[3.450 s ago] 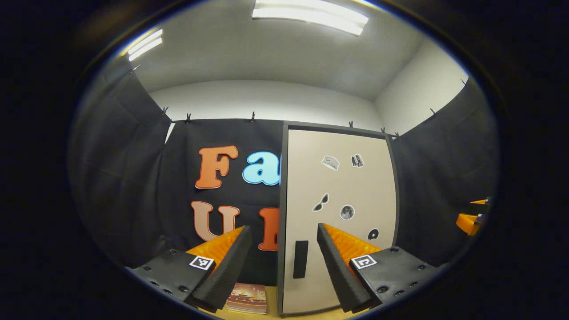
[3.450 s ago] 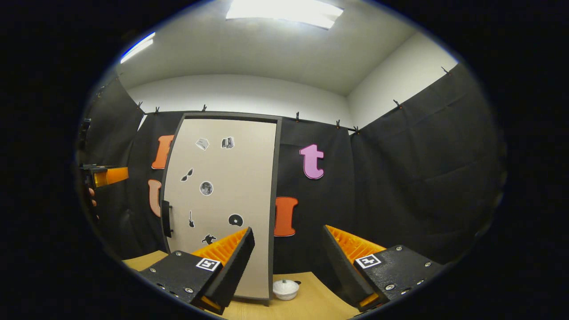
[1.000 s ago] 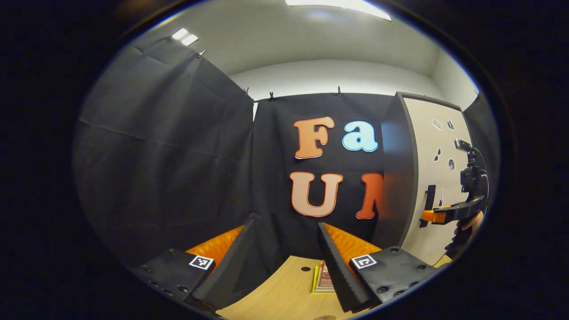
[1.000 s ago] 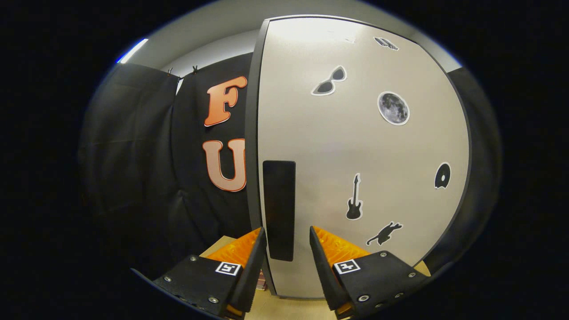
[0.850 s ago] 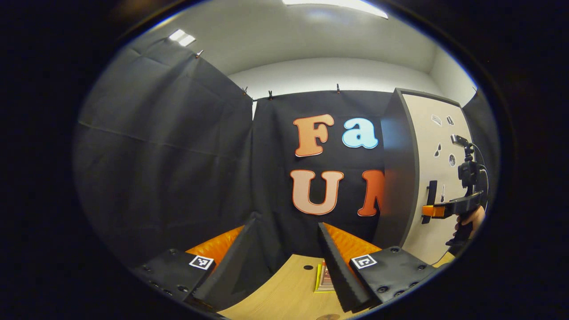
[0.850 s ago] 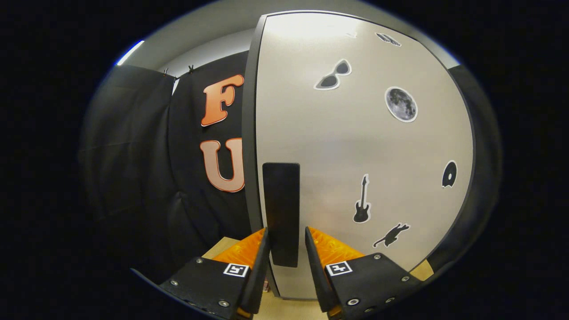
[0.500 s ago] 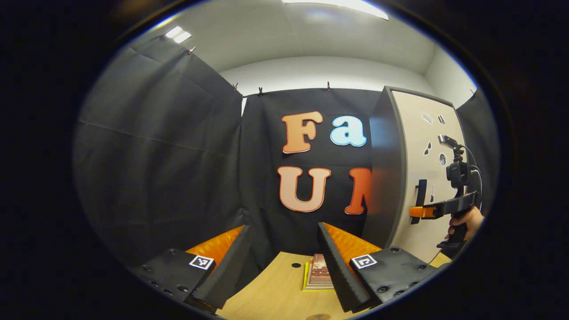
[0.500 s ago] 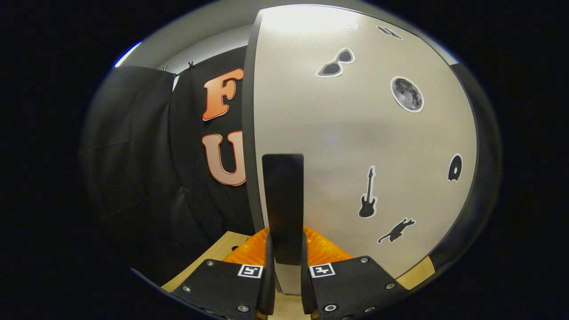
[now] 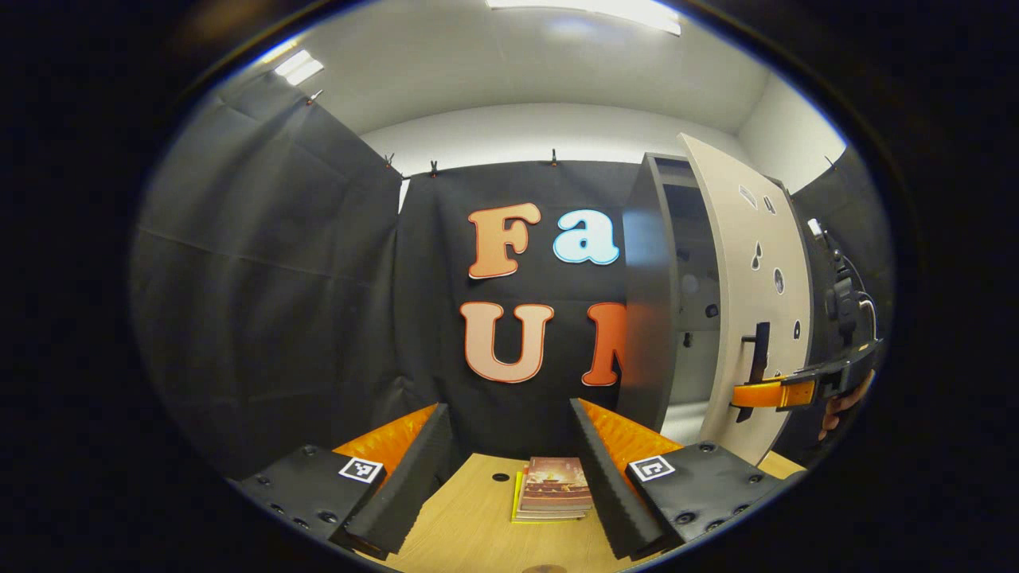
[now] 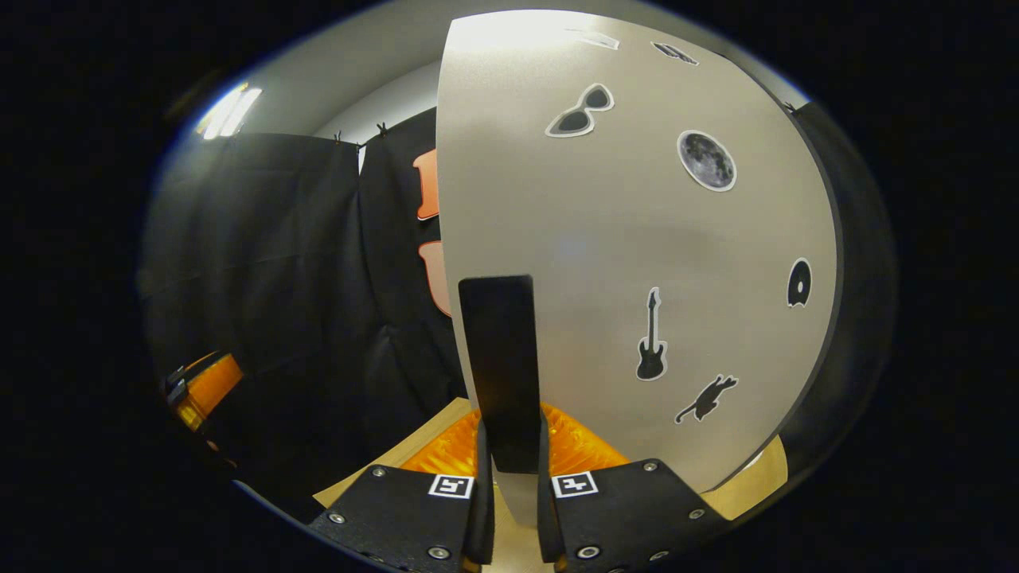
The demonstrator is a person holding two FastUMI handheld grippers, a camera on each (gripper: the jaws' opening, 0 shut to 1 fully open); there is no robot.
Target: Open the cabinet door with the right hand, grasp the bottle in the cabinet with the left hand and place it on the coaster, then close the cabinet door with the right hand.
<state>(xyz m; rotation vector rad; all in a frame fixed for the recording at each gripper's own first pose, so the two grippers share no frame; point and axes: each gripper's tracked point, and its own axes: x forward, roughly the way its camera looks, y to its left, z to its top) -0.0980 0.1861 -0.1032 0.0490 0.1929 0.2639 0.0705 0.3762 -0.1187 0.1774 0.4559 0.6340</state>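
Right gripper (image 10: 509,469) clamping door handle (image 10: 500,370), swinging cabinet door (image 9: 744,302) partly ajar. Door rigid, hinged, likely light; handle being sound grip point. Left gripper (image 9: 509,469) hanging wide, empty. Bottle undiscernible inside cabinet (image 9: 649,294).

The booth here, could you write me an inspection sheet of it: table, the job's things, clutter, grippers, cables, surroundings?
Surface: wooden table, with a small round hole.
Job's things: cabinet door partly open, gap showing the cabinet interior; handle dark and upright. Bottle and coaster: nothing seen.
Clutter: stack of books lying on the table.
Grippers: right gripper has its jaws closed on the handle; left gripper has its jaws wide apart, holding nothing, above the table.
Cables: one cable looping on the right gripper's rig.
Surroundings: black cloth walls, white ceiling with light panels.
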